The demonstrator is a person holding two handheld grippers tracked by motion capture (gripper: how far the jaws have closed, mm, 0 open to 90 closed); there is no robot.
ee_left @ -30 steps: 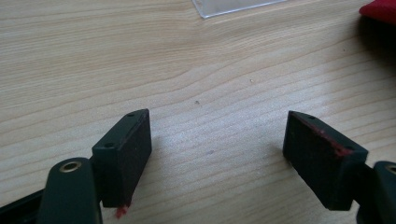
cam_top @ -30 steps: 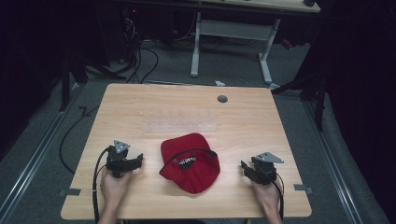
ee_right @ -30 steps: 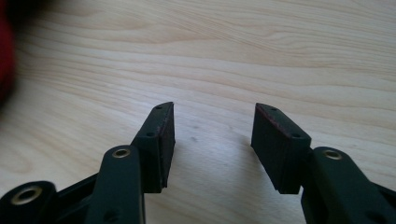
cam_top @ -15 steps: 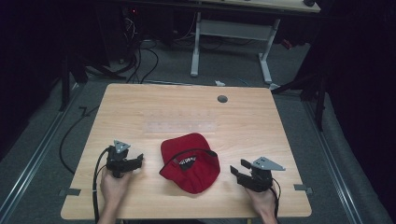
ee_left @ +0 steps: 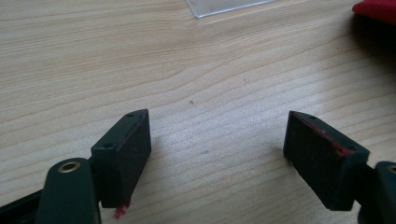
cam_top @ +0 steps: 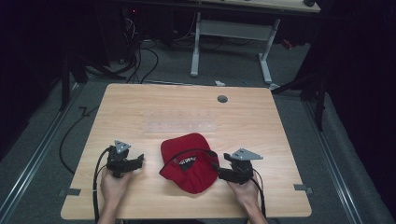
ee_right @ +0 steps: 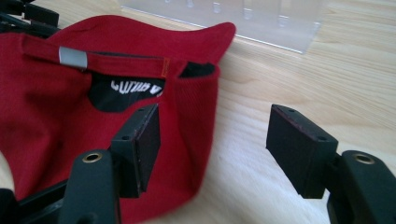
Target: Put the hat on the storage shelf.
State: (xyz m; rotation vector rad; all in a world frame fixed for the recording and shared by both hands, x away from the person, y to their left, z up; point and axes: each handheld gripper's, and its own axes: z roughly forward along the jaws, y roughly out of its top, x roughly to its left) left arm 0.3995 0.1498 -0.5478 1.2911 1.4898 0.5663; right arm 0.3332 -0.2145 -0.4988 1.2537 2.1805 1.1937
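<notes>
A red cap (cam_top: 187, 161) lies on the wooden table (cam_top: 140, 107) near its front edge. In the right gripper view the cap (ee_right: 56, 107) shows its rear strap with a silver buckle and a black patch with white lettering. My right gripper (cam_top: 219, 172) is at the cap's right side. Its jaws have just been opening and now stand open (ee_right: 212, 135). One jaw is over the red cloth, the cap's edge lies between them, and neither pad presses on it. My left gripper (cam_top: 139, 161) rests left of the cap, open over bare wood (ee_left: 217, 154), with a corner of the cap (ee_left: 378, 9) beyond it.
A clear plastic strip (cam_top: 181, 127) lies flat just behind the cap (ee_right: 233, 18). A round grey grommet (cam_top: 222, 99) sits near the table's far edge. Cables trail from both grippers over the front edge. Beyond the table are desk legs and floor cables.
My right gripper has moved left from the table's right side up to the cap, and its jaws have spread wider. The left gripper and the cap have stayed put.
</notes>
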